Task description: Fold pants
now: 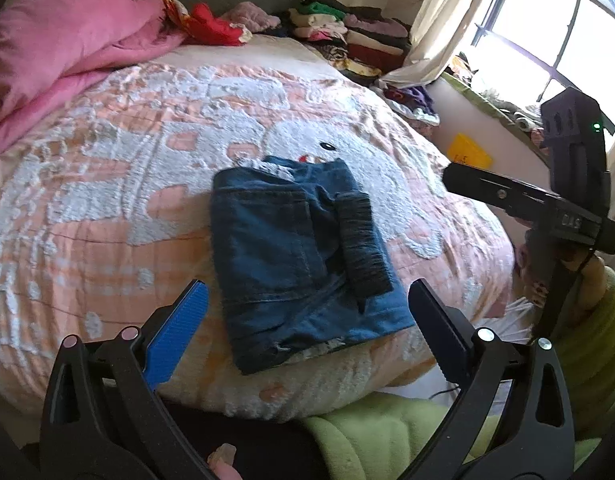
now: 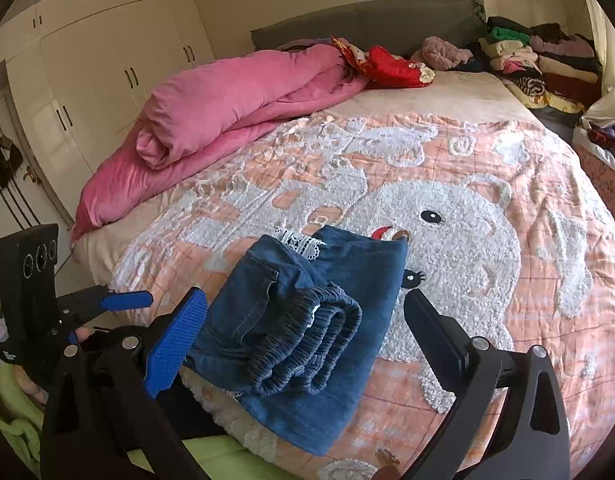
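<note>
The blue denim pants [image 1: 295, 256] lie folded into a compact rectangle near the front edge of the bed, with the dark elastic waistband [image 1: 361, 244] on top. They also show in the right wrist view [image 2: 307, 320], waistband [image 2: 311, 344] bunched toward me. My left gripper [image 1: 307, 312] is open and empty, its fingers on either side of the bundle's near end, above it. My right gripper [image 2: 305, 320] is open and empty, hovering over the pants. The right gripper's body [image 1: 547, 204] shows at the right in the left wrist view.
The bed has a peach quilt with a white bear [image 2: 459, 240]. A rolled pink duvet [image 2: 235, 108] lies at the back left. Stacks of folded clothes [image 2: 539, 64] sit at the headboard corner. White wardrobes [image 2: 99, 64] stand left, a window [image 1: 547, 32] right.
</note>
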`<state>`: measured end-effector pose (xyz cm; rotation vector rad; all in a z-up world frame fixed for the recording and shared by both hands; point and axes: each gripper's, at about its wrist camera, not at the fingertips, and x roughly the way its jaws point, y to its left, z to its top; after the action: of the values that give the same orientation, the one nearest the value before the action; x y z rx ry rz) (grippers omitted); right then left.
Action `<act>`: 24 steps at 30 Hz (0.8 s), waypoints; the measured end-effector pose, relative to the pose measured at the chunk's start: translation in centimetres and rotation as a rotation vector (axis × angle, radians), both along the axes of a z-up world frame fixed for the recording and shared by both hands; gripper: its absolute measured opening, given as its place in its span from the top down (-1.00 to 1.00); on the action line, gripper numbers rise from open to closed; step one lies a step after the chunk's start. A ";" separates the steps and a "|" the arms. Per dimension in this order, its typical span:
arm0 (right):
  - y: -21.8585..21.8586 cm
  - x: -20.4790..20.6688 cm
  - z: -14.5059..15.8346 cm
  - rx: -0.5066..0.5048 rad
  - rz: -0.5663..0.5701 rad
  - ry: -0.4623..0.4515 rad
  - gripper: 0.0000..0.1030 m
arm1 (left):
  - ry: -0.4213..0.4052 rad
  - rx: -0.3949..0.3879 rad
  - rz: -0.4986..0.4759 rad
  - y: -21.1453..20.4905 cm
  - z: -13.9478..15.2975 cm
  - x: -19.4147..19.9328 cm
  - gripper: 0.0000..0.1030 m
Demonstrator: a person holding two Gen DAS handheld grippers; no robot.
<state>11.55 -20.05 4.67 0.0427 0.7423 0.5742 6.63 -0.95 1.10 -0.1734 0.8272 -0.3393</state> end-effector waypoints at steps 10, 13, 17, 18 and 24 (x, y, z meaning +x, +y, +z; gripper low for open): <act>-0.7 -0.8 0.5 -0.032 -0.034 -0.042 -0.91 | -0.037 0.053 0.054 1.1 0.4 0.1 -0.82; -1.1 -0.8 0.1 -0.039 -0.047 -0.041 -0.91 | -0.032 0.059 0.063 1.4 0.1 0.4 -0.82; -1.6 -0.5 -0.9 -0.055 -0.066 -0.024 -0.91 | -0.011 0.058 0.075 1.7 -0.6 1.1 -0.82; -1.6 -0.4 -1.2 -0.057 -0.070 -0.018 -0.91 | -0.004 0.058 0.078 1.8 -0.8 1.3 -0.82; -1.9 1.0 -3.9 -0.089 -0.088 0.046 -0.91 | 0.053 0.060 0.109 2.3 -2.8 3.2 -0.82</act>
<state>12.55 -21.93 0.78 0.0061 0.8060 0.4566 9.80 1.39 -1.74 -0.1711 0.8756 -0.2075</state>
